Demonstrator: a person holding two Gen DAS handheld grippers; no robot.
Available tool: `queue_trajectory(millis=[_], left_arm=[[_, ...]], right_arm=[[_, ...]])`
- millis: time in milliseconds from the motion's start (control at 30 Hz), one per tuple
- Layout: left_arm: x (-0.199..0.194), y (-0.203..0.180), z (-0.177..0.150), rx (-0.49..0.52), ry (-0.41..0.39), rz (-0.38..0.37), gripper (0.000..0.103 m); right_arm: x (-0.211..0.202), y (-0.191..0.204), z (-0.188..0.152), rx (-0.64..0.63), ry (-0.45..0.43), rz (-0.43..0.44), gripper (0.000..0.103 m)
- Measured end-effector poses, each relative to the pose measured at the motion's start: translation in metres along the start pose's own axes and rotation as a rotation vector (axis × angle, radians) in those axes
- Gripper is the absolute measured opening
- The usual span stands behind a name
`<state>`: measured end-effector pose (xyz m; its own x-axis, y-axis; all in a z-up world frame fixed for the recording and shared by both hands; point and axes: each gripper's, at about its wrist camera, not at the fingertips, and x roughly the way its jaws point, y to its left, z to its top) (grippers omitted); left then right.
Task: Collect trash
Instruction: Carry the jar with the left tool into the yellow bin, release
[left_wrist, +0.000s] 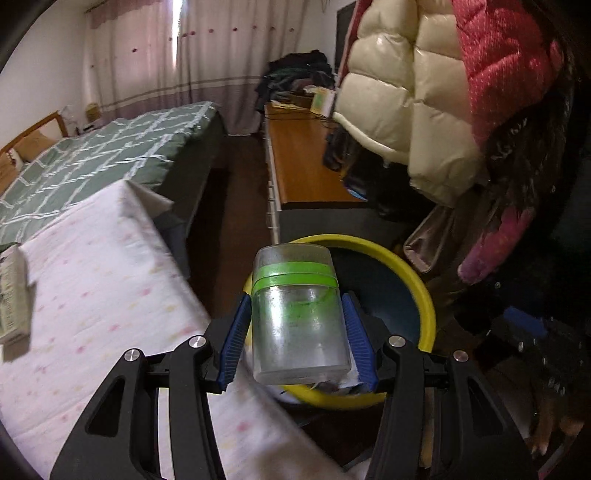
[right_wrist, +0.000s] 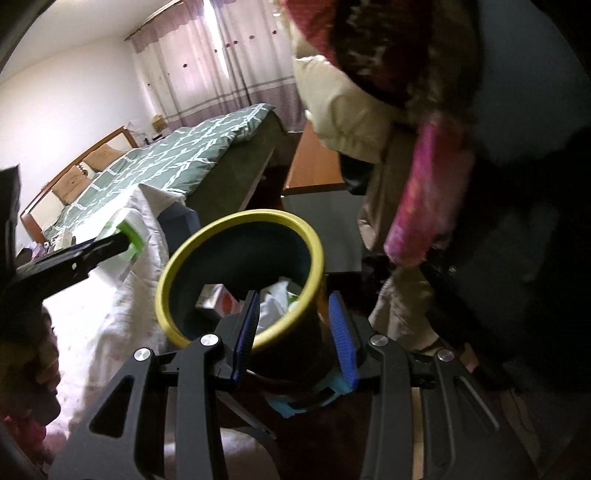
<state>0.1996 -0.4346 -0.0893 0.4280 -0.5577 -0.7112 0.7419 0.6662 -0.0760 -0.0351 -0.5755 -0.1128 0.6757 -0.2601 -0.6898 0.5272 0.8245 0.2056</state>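
On the far left a green quilted bed (left_wrist: 96, 155) runs back toward pink curtains (left_wrist: 207, 55), and nearer me lies a white cloth with faint coloured dots (left_wrist: 92, 302), a blurred carton (left_wrist: 13, 295) at its left edge. My left tongs (left_wrist: 295, 336) are clamped on a clear plastic jar (left_wrist: 299, 325): both blue pads (left_wrist: 234, 343) press its sides, and its green-banded lid end points away from me. The jar hangs over the near rim of the yellow-rimmed bin (left_wrist: 421, 280), which stands just right of the white cloth.

Beyond the bin a wooden desk (left_wrist: 303, 162) runs back to a dark heap of clothes (left_wrist: 295, 74). To the right hang a cream puffer jacket (left_wrist: 406, 96) and a pink garment (left_wrist: 506, 66).

From my right hand, my right tongs (right_wrist: 291, 332) grip the bin's (right_wrist: 207, 240) near wall, one pad inside the rim and one outside, the wall pinched between them. Inside the bin lie a small box (right_wrist: 214, 299) and crumpled white wrappers (right_wrist: 273, 306). At the left of that view my left tongs carry the jar above the white cloth, left of the bin.
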Motion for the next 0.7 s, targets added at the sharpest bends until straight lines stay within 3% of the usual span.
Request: queue_trajectory(millis=[133,167,200,267,500,700], left_arm=[[0.020,-0.009,0.009,-0.010,0.026,-0.037,0.054],[0.022,-0.011,0.011,-0.017,0.024,-0.036,0.060],[0.023,-0.011,0.012,-0.020,0.014,-0.033,0.072],[0.017,-0.010,0.013,-0.020,-0.016,-0.034,0.074],[-0.043,0.030,0.008,-0.072,-0.115,-0.021,0.081],[-0.112,0.099,-0.018,-0.161,-0.212,0.097,0.087]], right_arm=[[-0.003,-0.009,-0.003,0.021,0.000,-0.010,0.039],[-0.003,-0.010,-0.003,0.023,0.000,-0.010,0.040],[-0.003,-0.010,-0.004,0.025,0.000,-0.009,0.040],[-0.002,-0.009,-0.004,0.025,0.003,-0.005,0.040],[0.005,0.005,-0.005,0.006,0.020,0.023,0.040],[0.018,0.034,-0.005,-0.036,0.045,0.058,0.042]])
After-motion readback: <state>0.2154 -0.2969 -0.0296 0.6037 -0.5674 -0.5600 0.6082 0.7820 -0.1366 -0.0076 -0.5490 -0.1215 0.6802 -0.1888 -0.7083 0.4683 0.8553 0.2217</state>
